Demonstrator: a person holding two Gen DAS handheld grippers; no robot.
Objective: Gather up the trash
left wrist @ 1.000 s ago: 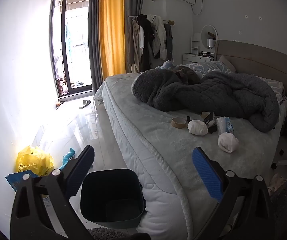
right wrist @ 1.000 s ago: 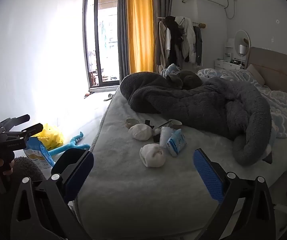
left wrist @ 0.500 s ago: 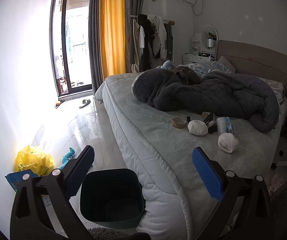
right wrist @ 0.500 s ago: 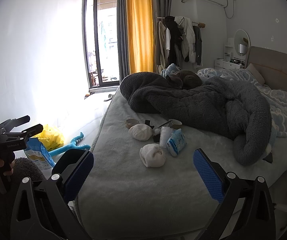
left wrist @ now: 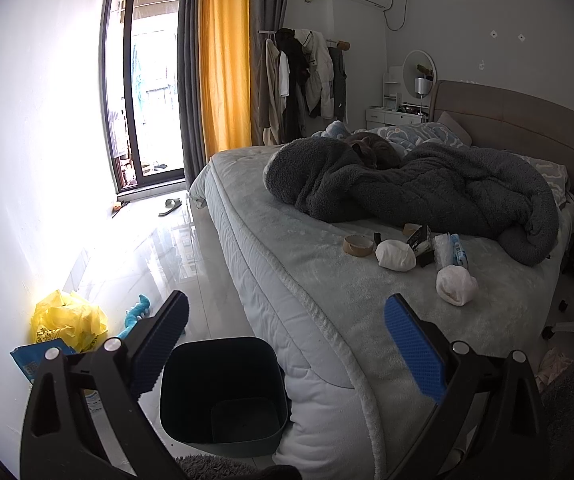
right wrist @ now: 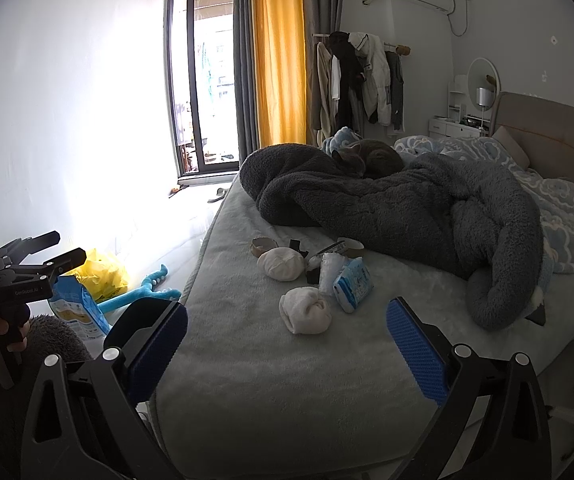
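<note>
A small pile of trash lies on the bed: two white crumpled wads (right wrist: 305,314) (right wrist: 281,264), a tape roll (right wrist: 263,245), a blue tissue pack (right wrist: 353,284) and dark scraps. The same pile shows in the left wrist view, with a wad (left wrist: 455,284) nearest. A dark empty bin (left wrist: 223,392) stands on the floor against the bed's side. My left gripper (left wrist: 285,344) is open and empty above the bin and the bed's edge. My right gripper (right wrist: 287,350) is open and empty over the bed's near part, short of the pile.
A grey blanket (right wrist: 407,208) with a cat (right wrist: 371,158) on it lies behind the pile. A yellow bag (left wrist: 69,320), a blue packet (right wrist: 77,308) and a blue toy (right wrist: 143,290) lie on the floor by the wall. A slipper (left wrist: 170,206) lies near the window.
</note>
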